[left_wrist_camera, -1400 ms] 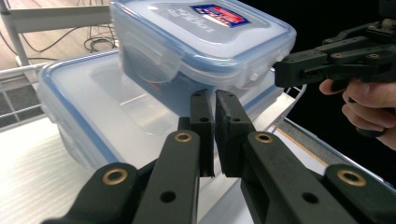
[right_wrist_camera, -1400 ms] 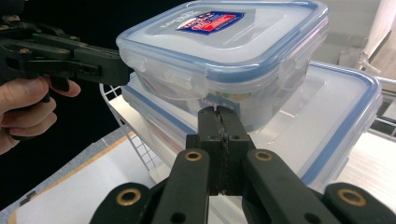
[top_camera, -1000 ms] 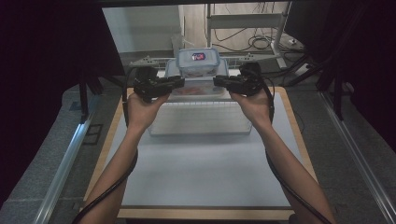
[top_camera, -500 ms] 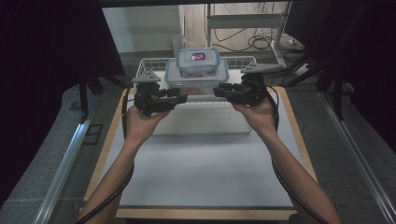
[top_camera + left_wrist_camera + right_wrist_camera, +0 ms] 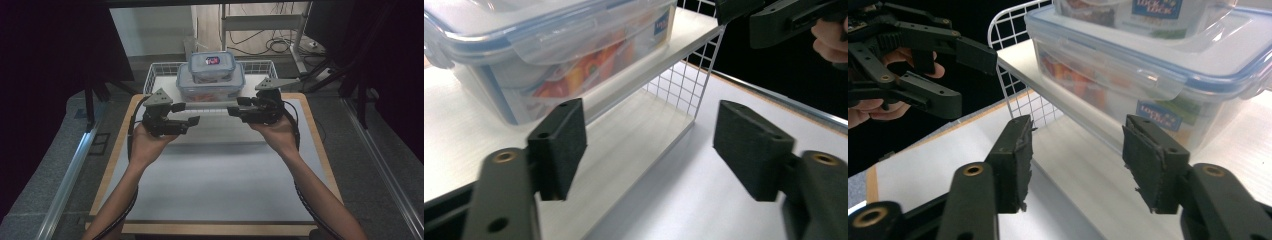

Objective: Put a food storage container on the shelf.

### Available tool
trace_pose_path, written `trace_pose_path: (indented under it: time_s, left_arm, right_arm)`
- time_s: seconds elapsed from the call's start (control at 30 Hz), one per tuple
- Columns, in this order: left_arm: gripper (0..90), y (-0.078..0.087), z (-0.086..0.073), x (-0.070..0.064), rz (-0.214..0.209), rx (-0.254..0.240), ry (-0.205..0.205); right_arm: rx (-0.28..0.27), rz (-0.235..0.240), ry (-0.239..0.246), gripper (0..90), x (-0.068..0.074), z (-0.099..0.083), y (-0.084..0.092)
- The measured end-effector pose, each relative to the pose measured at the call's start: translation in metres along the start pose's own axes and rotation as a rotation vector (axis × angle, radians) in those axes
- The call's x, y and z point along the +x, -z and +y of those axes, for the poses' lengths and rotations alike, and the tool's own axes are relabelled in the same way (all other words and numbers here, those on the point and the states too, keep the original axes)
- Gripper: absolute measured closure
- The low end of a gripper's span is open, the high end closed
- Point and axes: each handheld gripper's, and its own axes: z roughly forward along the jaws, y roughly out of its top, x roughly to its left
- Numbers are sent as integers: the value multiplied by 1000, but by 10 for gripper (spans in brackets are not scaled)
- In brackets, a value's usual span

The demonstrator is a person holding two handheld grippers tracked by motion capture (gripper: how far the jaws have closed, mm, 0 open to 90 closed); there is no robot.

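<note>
Two stacked boxes [image 5: 211, 80] are seen on the white shelf [image 5: 165, 82] of a wire rack at the desk's far edge. Left gripper [image 5: 187, 114] and right gripper [image 5: 235, 111] have just been opening; jaws stand apart, nothing between. The small top box [image 5: 212, 65] could be toppled if the shelf is knocked.

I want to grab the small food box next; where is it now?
In the high view the small box sits stacked on the larger box, on the wire rack's shelf at the table's far middle, beyond both tools.
</note>
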Motion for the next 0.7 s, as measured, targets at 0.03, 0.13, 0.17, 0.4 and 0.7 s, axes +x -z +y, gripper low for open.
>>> trace_pose_path:
  time_s: [0.03, 0.13, 0.17, 0.4, 0.7]
  left_arm:
    - [267, 0, -1, -1, 3, 4, -4]
    - [224, 1, -5, -4, 8, 6, -11]
    - [216, 2, -6, -5, 7, 6, -11]
    - [143, 4, -15, -11, 16, 9, -10]
    - [83, 11, -27, -13, 27, 13, 16]
  right_arm:
    - [3, -2, 3, 434, 1, -1, 0]
    - [8, -7, 13, 397, 3, -3, 1]
    - [10, -9, 13, 383, 4, -4, 2]
    - [24, -17, 46, 312, 10, -11, 4]
    - [18, -7, 30, 229, 11, -20, 9]
